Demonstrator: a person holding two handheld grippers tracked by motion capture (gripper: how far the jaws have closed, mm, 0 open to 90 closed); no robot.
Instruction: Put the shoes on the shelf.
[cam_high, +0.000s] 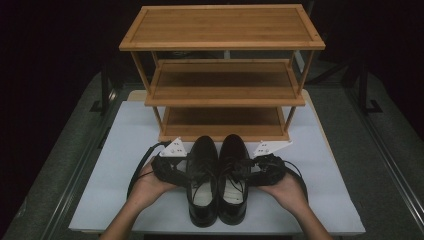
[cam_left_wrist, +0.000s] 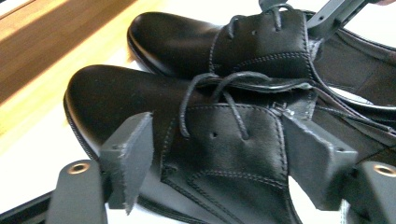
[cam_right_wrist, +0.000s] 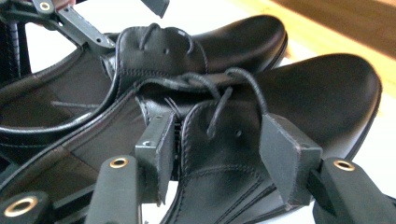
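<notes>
Darkness surrounds a white table (cam_high: 125, 165) that carries a three-tier bamboo shoe rack (cam_high: 222, 75) at its far side. Just in front of the rack's bottom shelf stand two black lace-up shoes, side by side and touching, toes toward the rack and heels toward the person. The left shoe (cam_high: 202, 177) and the right shoe (cam_high: 234, 175) both run lengthwise straight at the rack, so their long axes already line up with the shelf opening.

The left gripper (cam_high: 172, 167) comes at the left shoe from its outer side, roughly at the laces, square to the shoe's length. In the left gripper view its jaws straddle the laced flap of the nearer shoe (cam_left_wrist: 219, 154), one pad (cam_left_wrist: 128, 154) toward the toe and the other toward the heel opening; a sliver of space seems to remain at each pad, so I read them as apart around the flap, not yet pressing.

The right gripper (cam_high: 265, 167) mirrors this from the right shoe's outer side. In the right gripper view the heel-side pad (cam_right_wrist: 159, 149) sits against the edge of the shoe's (cam_right_wrist: 280, 116) throat, and the other pad lies over the leather beside the eyelets; whether it is truly clamped I cannot tell.

Each hand is nearest its own shoe, so the coming move likely turns on closing across the lacing, then carrying both shoes forward, toe first, to the rack.
</notes>
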